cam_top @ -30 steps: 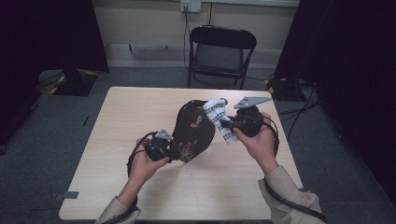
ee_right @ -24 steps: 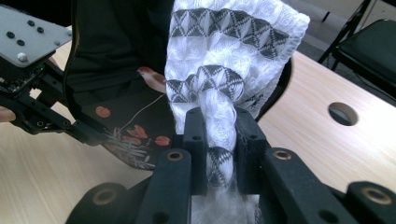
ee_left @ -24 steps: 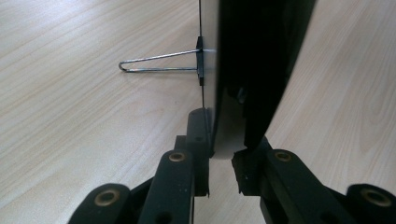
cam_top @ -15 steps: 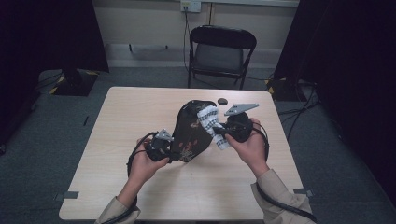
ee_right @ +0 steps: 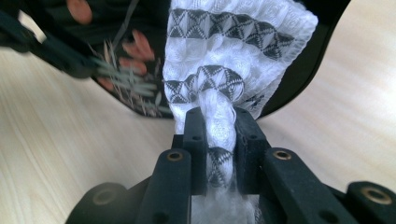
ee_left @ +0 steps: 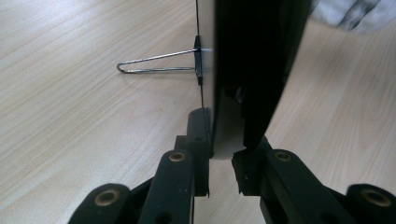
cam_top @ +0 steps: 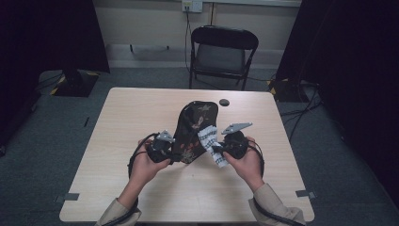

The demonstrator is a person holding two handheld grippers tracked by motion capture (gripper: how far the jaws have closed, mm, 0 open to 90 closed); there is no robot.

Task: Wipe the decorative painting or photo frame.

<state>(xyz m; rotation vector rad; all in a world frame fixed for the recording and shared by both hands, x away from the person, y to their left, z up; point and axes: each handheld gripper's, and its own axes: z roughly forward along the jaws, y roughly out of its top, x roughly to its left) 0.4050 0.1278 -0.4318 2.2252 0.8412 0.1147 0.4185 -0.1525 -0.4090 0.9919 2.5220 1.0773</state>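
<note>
Gripping the near left edge of a dark floral board [cam_top: 194, 129], our left gripper [cam_top: 162, 147] holds it propped on edge over the middle of the table [cam_top: 117, 127]; in the left gripper view the jaws are nearly closed, pinching the thin black edge [ee_left: 233, 93] between them. A bent wire stand [ee_left: 156, 63] juts from the board's back, its loop close over the wood.

Our right gripper [cam_top: 225, 149] has a white cloth [cam_top: 209, 143] with grey geometric bands bunched tightly between its jaws. In the right gripper view that cloth [ee_right: 224, 60] fans out from the jaws and lies against the board's patterned face [ee_right: 126, 88], where red petals and pale stems show.

We judge the step in hand to be wiping the board's face with the cloth while the other hand steadies it. The next move seems to call for sweeping the cloth across the surface with light pressure, and for a firm left grip so the board neither tips nor slides out of the jaws.

A small dark round object [cam_top: 224, 102] lies on the far side of the table, apart from the board; what it is we cannot tell. A black folding chair [cam_top: 223, 52] stands beyond the far edge.

No brand, label or legible writing appears on the board, the cloth or anything else.
</note>
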